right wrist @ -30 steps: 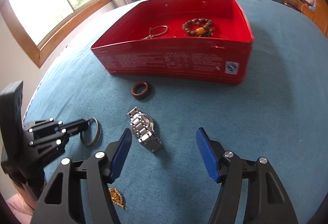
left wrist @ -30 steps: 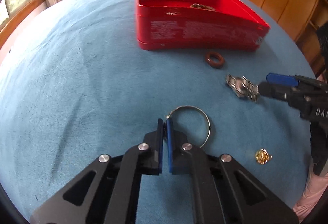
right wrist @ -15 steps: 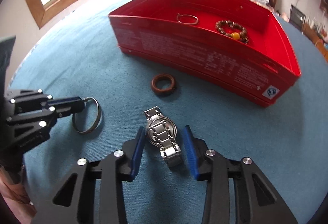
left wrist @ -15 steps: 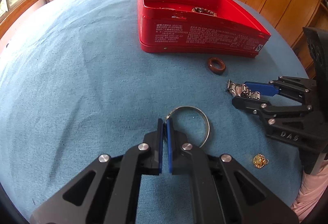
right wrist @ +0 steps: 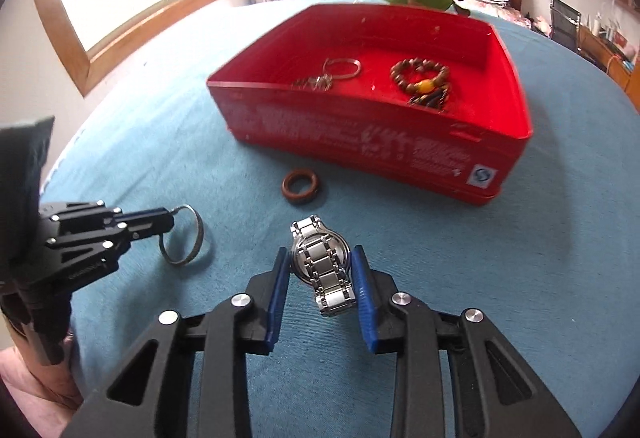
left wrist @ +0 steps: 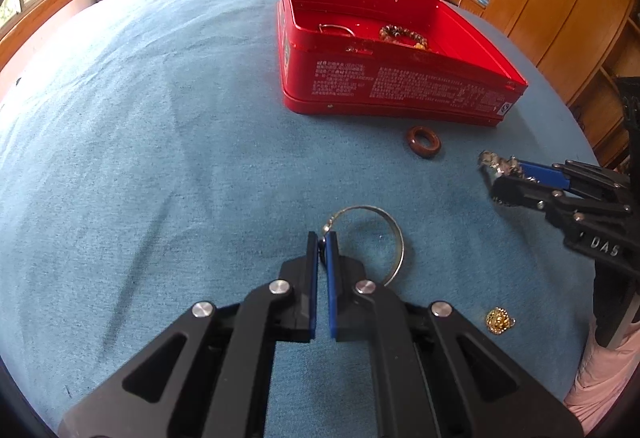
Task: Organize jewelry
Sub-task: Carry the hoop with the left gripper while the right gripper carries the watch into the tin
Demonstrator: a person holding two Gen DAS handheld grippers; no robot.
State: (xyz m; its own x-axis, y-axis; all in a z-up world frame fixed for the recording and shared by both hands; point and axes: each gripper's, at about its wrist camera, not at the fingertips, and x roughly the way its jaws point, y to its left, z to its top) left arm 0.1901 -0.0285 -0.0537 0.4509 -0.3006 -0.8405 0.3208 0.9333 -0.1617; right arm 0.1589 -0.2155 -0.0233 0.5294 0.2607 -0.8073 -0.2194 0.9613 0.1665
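red tin (right wrist: 360, 145) already holds a key ring (right wrist: 342, 67) and bead bracelet (right wrist: 420, 77). watch (right wrist: 324, 270) is clamped in right gripper (right wrist: 320, 274) jaws, just closed; silver bangle (left wrist: 376, 234) is pinched by left gripper (left wrist: 321, 242). brown ring (right wrist: 300, 186) and gold charm (left wrist: 499, 320) are left on the blue cloth (left wrist: 160, 157).

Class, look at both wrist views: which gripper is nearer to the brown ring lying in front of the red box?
Right. The right gripper, clamping the watch, sits just short of the brown ring; the left gripper, holding the silver bangle, is farther off to the side.
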